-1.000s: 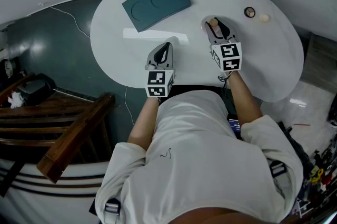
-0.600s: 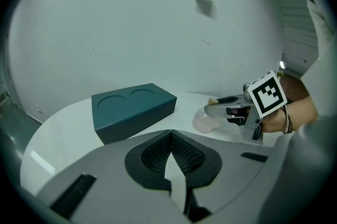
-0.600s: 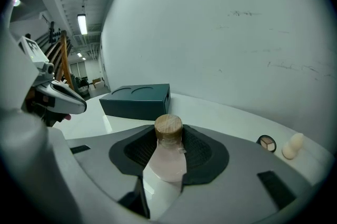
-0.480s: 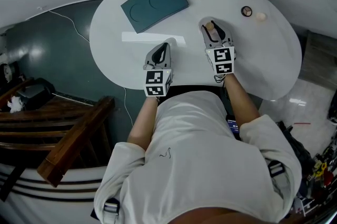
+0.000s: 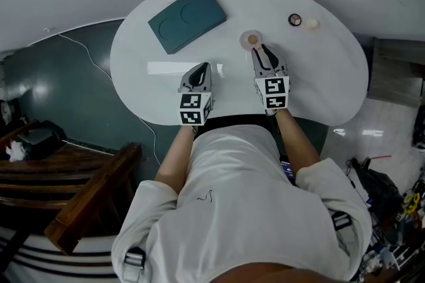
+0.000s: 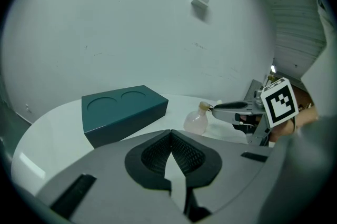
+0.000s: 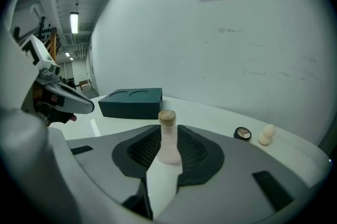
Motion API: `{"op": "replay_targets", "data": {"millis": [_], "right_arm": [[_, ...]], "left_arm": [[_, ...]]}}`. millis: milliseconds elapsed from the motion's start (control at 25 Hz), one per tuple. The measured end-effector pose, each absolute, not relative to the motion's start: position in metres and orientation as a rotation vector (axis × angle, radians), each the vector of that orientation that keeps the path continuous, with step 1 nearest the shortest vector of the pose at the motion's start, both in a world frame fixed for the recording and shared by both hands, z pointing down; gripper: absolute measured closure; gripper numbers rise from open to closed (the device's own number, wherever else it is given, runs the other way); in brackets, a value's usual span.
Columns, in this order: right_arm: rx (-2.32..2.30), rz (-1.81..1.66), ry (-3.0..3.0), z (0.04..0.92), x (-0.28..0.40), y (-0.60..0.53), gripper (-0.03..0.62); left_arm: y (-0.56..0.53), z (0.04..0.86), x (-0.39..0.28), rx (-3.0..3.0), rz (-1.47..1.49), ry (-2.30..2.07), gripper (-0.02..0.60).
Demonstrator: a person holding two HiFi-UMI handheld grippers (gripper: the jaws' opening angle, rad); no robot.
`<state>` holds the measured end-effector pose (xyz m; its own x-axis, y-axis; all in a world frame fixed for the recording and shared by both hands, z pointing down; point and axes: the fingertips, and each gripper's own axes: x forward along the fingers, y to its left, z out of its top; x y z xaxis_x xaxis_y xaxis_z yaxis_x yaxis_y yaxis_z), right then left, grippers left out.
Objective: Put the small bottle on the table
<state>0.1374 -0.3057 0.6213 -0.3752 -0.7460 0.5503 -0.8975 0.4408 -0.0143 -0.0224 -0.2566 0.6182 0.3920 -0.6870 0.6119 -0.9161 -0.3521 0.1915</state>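
White table (image 5: 319,82) spreads under your grippers. Your right gripper (image 5: 260,50) has its jaws apart, just narrowing, pressing on nothing. The small bottle (image 5: 251,40) stands upright on the table just past their tips. Your left gripper (image 5: 204,66) is clenched and empty at centre-left. A teal box (image 5: 186,17) lies upper left, a compact (image 5: 295,20) upper right.
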Motion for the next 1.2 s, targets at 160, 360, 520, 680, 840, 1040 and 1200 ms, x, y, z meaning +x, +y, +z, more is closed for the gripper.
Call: {"op": "replay_targets", "data": {"millis": [160, 360, 520, 680, 840, 1040, 1200], "right_arm": [[1.444, 0.419, -2.22, 0.605, 0.143, -0.279, 0.595], [1.48, 0.432, -2.17, 0.602, 0.149, -0.252, 0.595], [1.508, 0.475, -2.169, 0.592, 0.15, -0.231, 0.595], [1.534, 0.474, -2.175, 0.58, 0.147, -0.221, 0.595], [1.602, 0.419, -2.199, 0.55, 0.152, -0.228, 0.595], [1.658, 0.251, -2.252, 0.488, 0.146, -0.236, 0.597], [1.727, 0.142, -2.304, 0.434, 0.148, -0.248, 0.595]], "left_arm": [[-0.256, 0.614, -0.012, 2.193, 0.57, -1.321, 0.569], [-0.253, 0.601, -0.003, 2.25, 0.551, -1.273, 0.569], [-0.247, 0.582, -0.002, 2.287, 0.518, -1.261, 0.569], [-0.247, 0.563, 0.006, 2.352, 0.496, -1.252, 0.569], [-0.255, 0.525, 0.014, 2.428, 0.413, -1.286, 0.569], [-0.26, 0.462, 0.018, 2.554, 0.331, -1.357, 0.569], [-0.267, 0.415, 0.015, 2.608, 0.268, -1.419, 0.569]]}}
